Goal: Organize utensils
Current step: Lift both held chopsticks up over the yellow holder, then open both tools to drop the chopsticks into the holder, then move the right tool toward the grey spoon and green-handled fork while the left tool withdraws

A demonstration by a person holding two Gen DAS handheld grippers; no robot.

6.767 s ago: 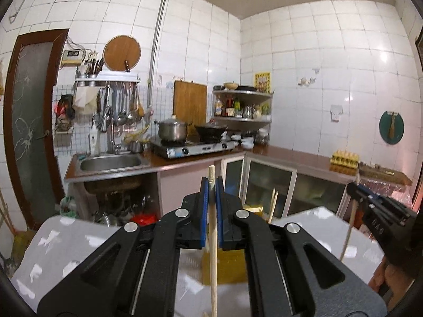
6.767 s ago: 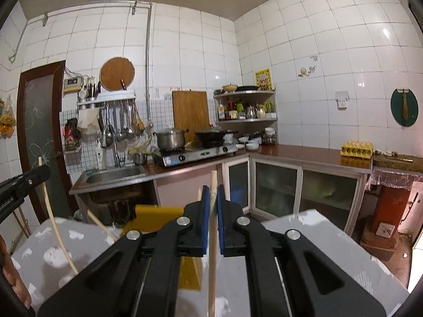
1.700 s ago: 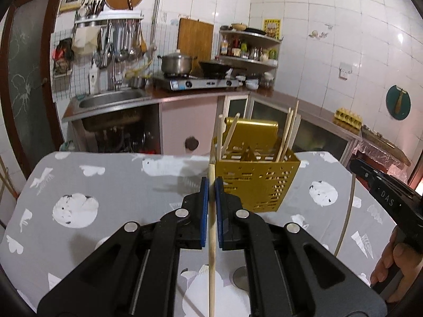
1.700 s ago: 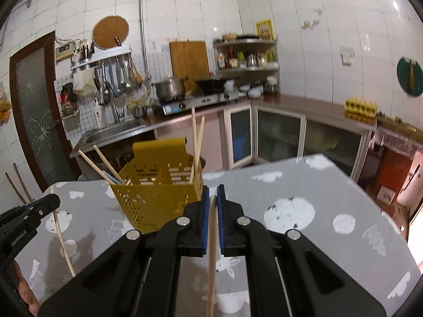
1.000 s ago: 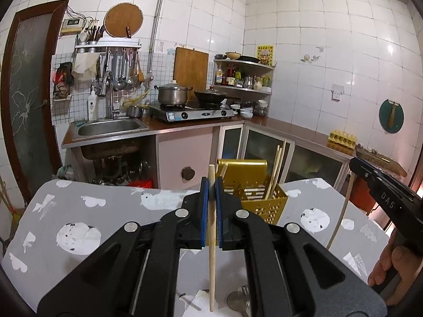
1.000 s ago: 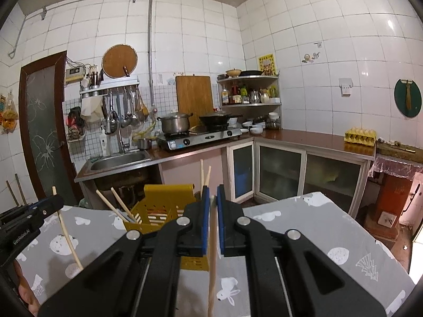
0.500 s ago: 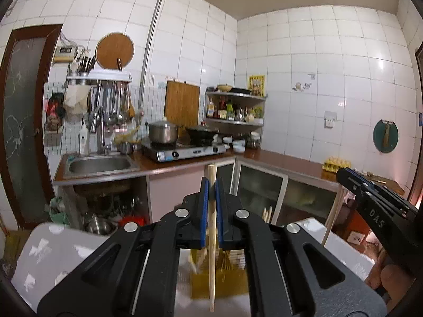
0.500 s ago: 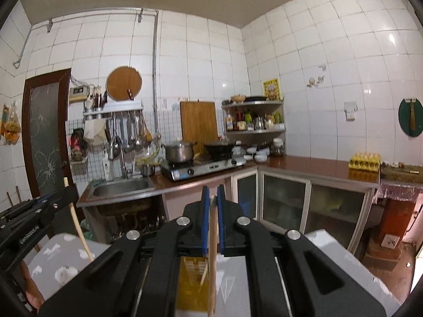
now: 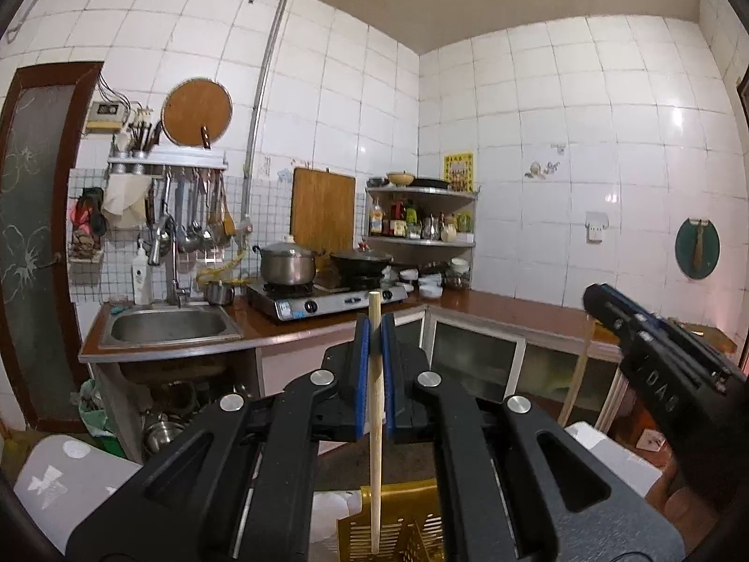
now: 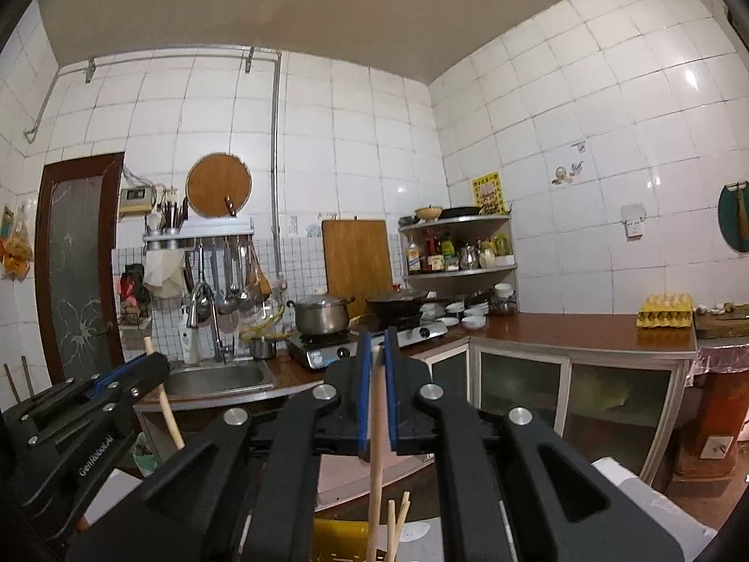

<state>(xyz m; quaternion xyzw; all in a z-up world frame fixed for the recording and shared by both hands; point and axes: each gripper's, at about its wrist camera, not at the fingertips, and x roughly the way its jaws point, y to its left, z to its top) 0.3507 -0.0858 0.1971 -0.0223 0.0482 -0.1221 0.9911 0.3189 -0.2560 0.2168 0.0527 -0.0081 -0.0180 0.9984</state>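
yellow basket (image 9: 398, 522): mostly hidden behind tongs, cut by bottom edge | chopstick (image 10: 376, 468): lower end cut off | shelf bottles (image 9: 412, 225): labels illegible

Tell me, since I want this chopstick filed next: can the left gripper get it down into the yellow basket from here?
Probably yes. The left gripper is shut on a chopstick that hangs almost upright, its lower tip over the yellow basket just below. Nothing shows between them; the basket's compartments are mostly hidden.

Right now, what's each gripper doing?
Left gripper: shut on a chopstick.
Right gripper: shut on another chopstick.
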